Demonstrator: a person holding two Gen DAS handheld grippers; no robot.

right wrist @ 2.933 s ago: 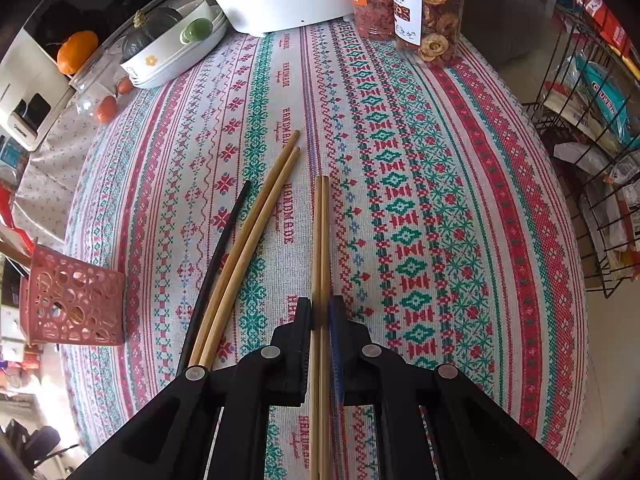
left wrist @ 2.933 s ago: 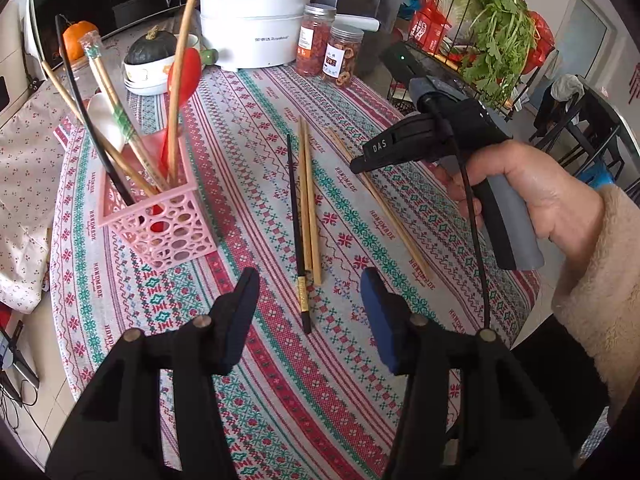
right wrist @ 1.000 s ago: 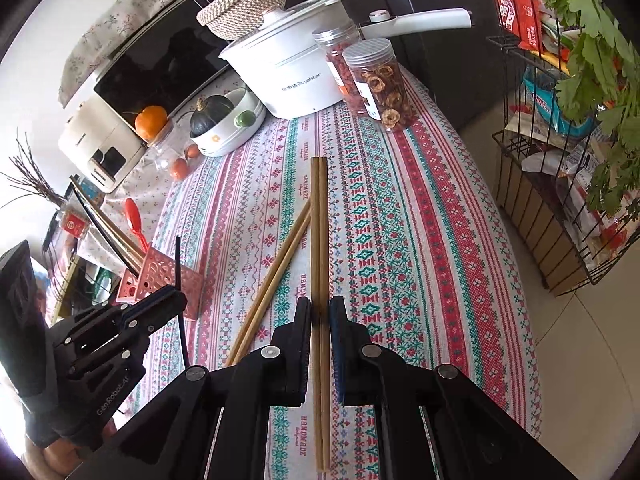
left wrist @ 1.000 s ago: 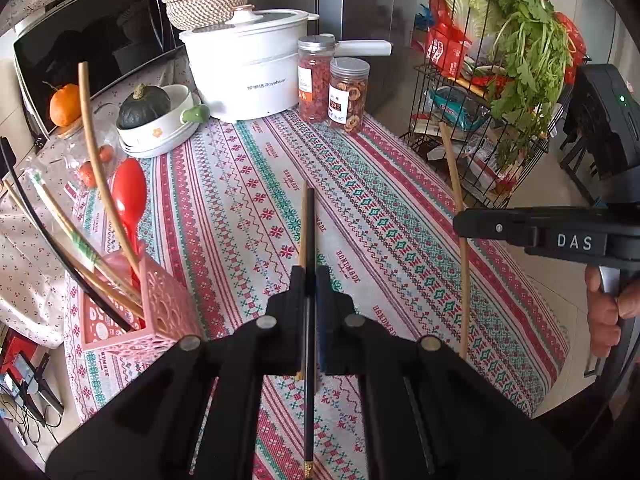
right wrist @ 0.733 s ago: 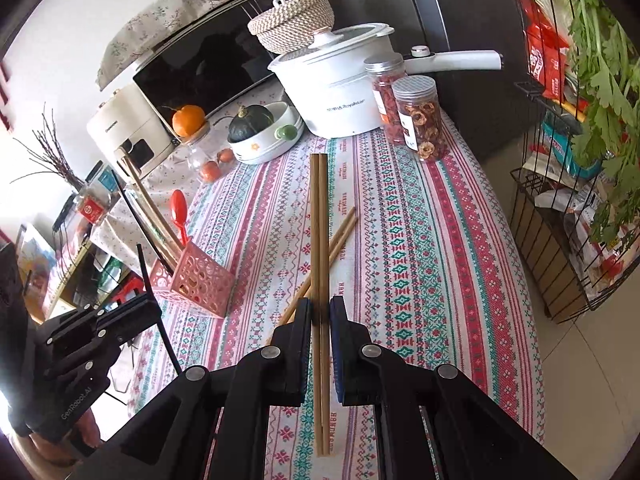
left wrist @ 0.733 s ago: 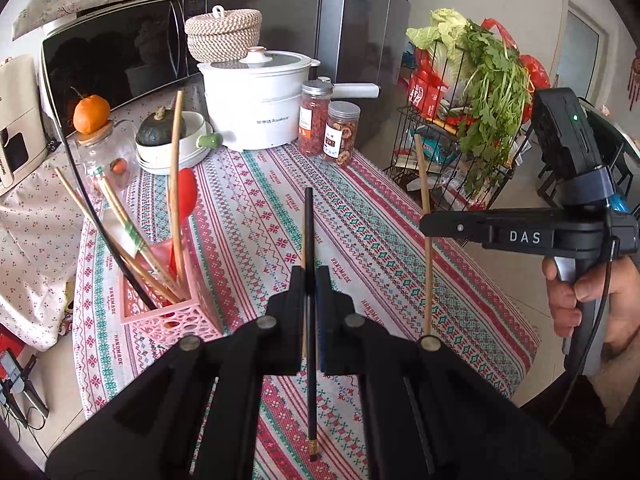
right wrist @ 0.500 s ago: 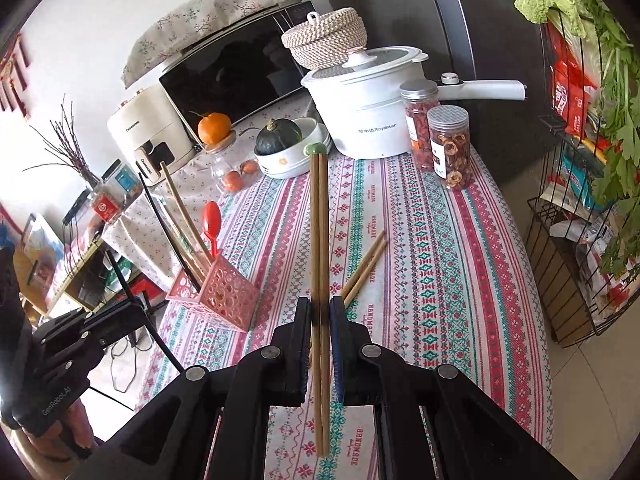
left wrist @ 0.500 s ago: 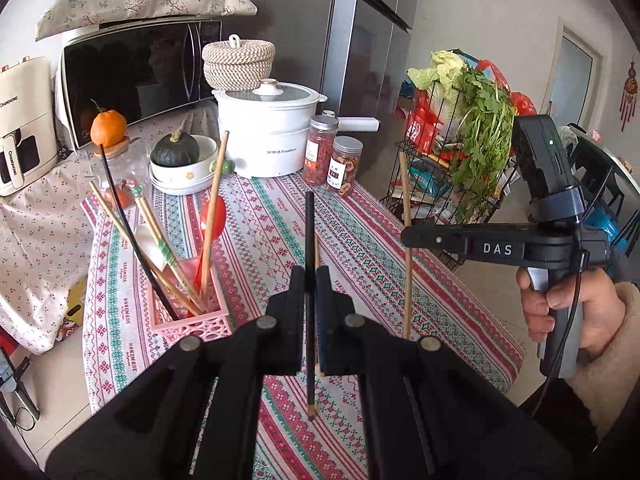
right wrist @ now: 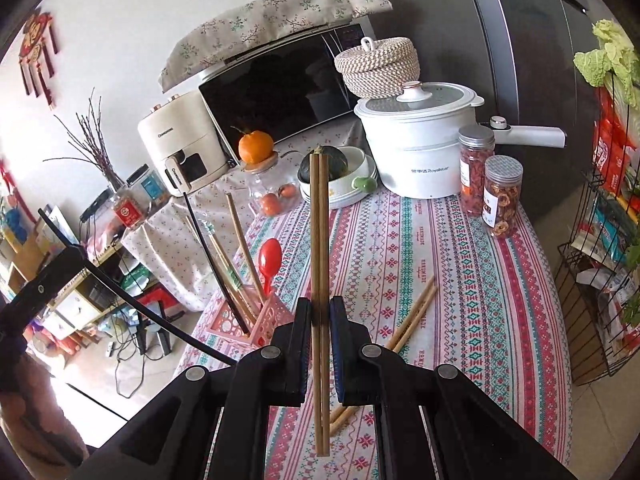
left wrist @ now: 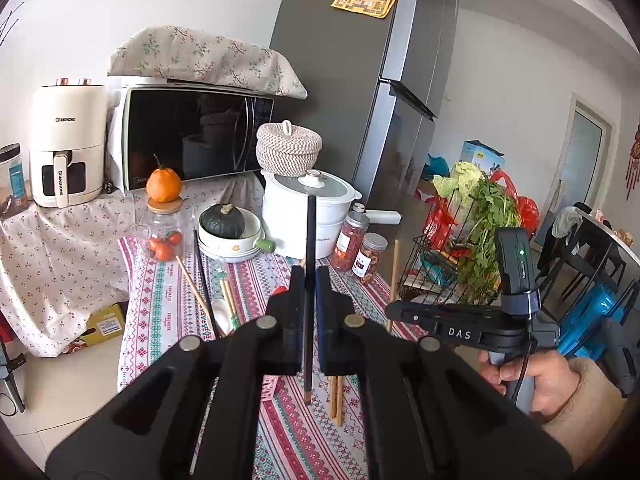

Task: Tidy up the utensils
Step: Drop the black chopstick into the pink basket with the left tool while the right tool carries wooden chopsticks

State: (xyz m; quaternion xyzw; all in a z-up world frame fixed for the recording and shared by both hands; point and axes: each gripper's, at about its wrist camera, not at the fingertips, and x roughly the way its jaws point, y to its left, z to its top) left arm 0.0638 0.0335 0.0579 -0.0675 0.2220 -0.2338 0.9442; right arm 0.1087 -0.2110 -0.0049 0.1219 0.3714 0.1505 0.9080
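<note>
My left gripper (left wrist: 307, 276) is shut on a black chopstick (left wrist: 309, 236) and holds it upright above the table. My right gripper (right wrist: 320, 312) is shut on a pair of wooden chopsticks (right wrist: 319, 232), also upright and lifted. The right gripper also shows in the left wrist view (left wrist: 394, 308), with a wooden chopstick (left wrist: 395, 264) sticking up from it. A pink holder (right wrist: 264, 320) with a red spoon (right wrist: 269, 258), chopsticks and a black chopstick stands at the table's left edge. Another wooden pair (right wrist: 412, 320) lies on the tablecloth.
A white pot (right wrist: 416, 140), two jars (right wrist: 502, 196), a bowl with a squash (right wrist: 344, 178) and a glass jar with an orange (right wrist: 256, 146) stand at the table's back. A wire rack (right wrist: 600, 280) with vegetables stands to the right.
Both grippers have risen and tilted up with their chopsticks, so the views now show the microwave, the fridge and the wall. The table looks farther below.
</note>
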